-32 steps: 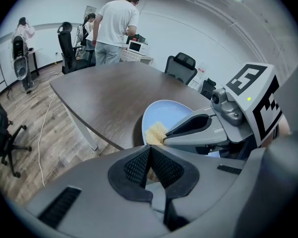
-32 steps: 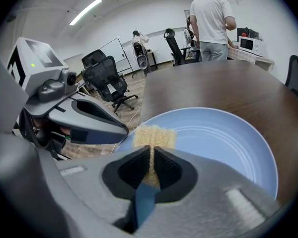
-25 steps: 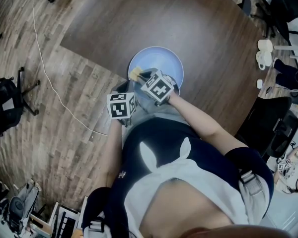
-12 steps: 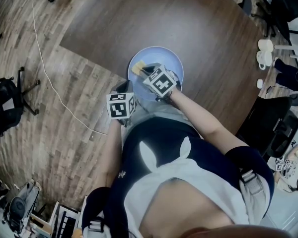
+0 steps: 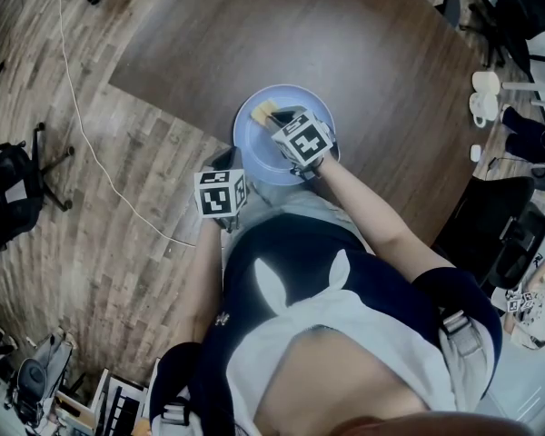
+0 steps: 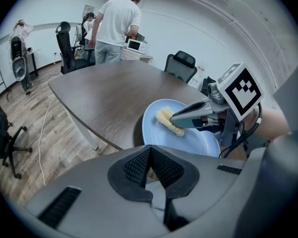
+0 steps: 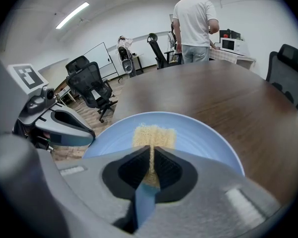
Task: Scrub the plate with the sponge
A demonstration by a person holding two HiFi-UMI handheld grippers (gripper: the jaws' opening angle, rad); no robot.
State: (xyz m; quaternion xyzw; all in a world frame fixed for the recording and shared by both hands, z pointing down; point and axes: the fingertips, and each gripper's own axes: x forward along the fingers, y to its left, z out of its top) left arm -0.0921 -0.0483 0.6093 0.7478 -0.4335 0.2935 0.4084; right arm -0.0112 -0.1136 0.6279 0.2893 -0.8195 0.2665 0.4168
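Observation:
A light blue plate [image 5: 295,116] lies on the dark wooden table [image 5: 363,53], close to its near edge. My right gripper [image 5: 277,118] is shut on a yellow sponge [image 5: 264,111] and presses it on the plate's far left part. In the right gripper view the sponge [image 7: 154,137] sticks out past the jaws [image 7: 151,155] onto the plate [image 7: 203,138]. My left gripper [image 5: 227,162] hangs shut just off the plate's near left rim. From the left gripper view [image 6: 150,150] I see the plate [image 6: 198,143], the sponge [image 6: 169,123] and the right gripper [image 6: 179,119].
The table edge [image 5: 168,107] runs just left of the plate, with wood floor and a white cable [image 5: 91,153] beyond. A person in a white shirt [image 6: 116,29] stands at the table's far end. Office chairs [image 7: 92,90] stand around. White mugs [image 5: 483,98] sit far right.
The right gripper has slid the sponge across the plate, from its near left part away toward the far side. The left gripper has stayed put.

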